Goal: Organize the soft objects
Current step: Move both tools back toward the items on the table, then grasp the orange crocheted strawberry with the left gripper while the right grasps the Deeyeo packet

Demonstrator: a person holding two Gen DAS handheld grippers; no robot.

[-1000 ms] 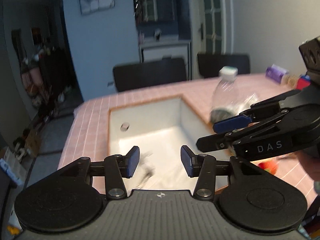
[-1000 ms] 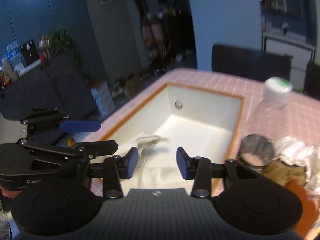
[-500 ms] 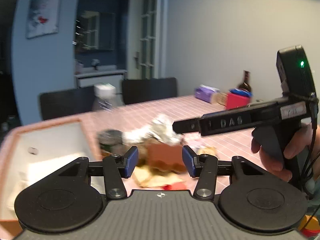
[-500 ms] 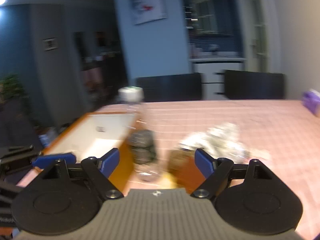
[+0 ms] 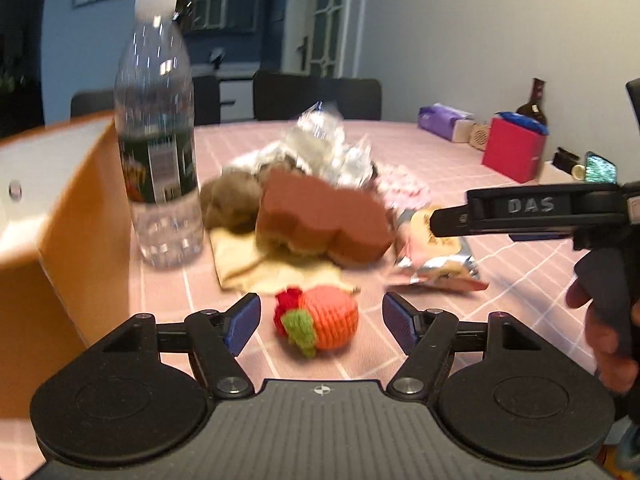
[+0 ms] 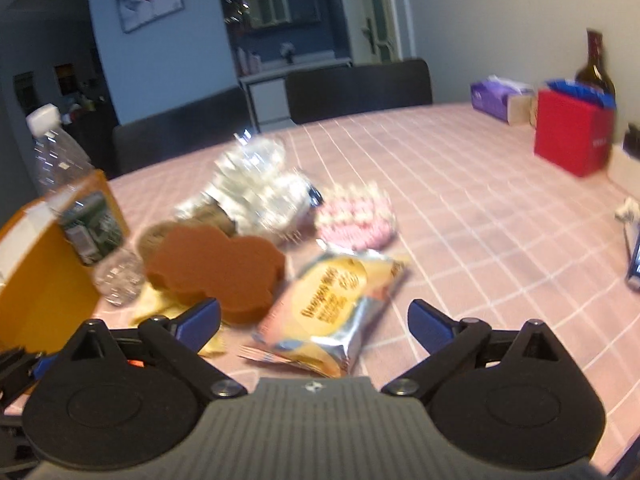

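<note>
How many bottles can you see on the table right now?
2. A clear water bottle stands beside the orange bin, left of the soft-object pile. A dark bottle stands behind the red box. Others may be hidden.

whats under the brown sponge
The brown sponge lies on a pale yellow cloth that spreads out in front of it. At its back edge it leans against brownish plush lumps. How far the cloth runs beneath is covered.
</note>
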